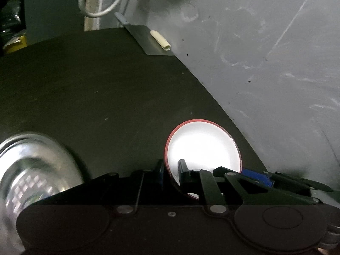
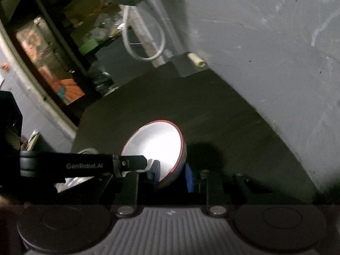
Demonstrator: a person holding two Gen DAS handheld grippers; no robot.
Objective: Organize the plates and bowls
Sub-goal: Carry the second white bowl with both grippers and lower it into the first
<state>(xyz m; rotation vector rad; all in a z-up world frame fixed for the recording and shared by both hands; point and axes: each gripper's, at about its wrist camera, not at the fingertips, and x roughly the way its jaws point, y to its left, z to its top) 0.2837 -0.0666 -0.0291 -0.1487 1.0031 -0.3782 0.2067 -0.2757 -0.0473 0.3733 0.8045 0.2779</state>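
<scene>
A white bowl with a red rim [image 1: 204, 146] is tilted over the dark table [image 1: 95, 89]. My left gripper [image 1: 171, 170] is shut on its lower left rim, one finger inside and one outside. My right gripper [image 2: 173, 172] is shut on the near rim of the same bowl [image 2: 157, 142], with blue pads on both sides. In the left wrist view the right gripper [image 1: 255, 176] reaches in from the right. In the right wrist view the left gripper [image 2: 146, 161] comes in from the left. A shiny steel plate [image 1: 31, 165] lies at the lower left, blurred.
A grey wall [image 1: 265, 53] runs along the table's right side. A metal sheet [image 1: 146, 40] with a cream roll [image 1: 160, 39] lies at the far corner, and a white cable loop [image 1: 99, 0] hangs behind it. The table edge [image 2: 80, 123] drops off at the left, near a cluttered doorway.
</scene>
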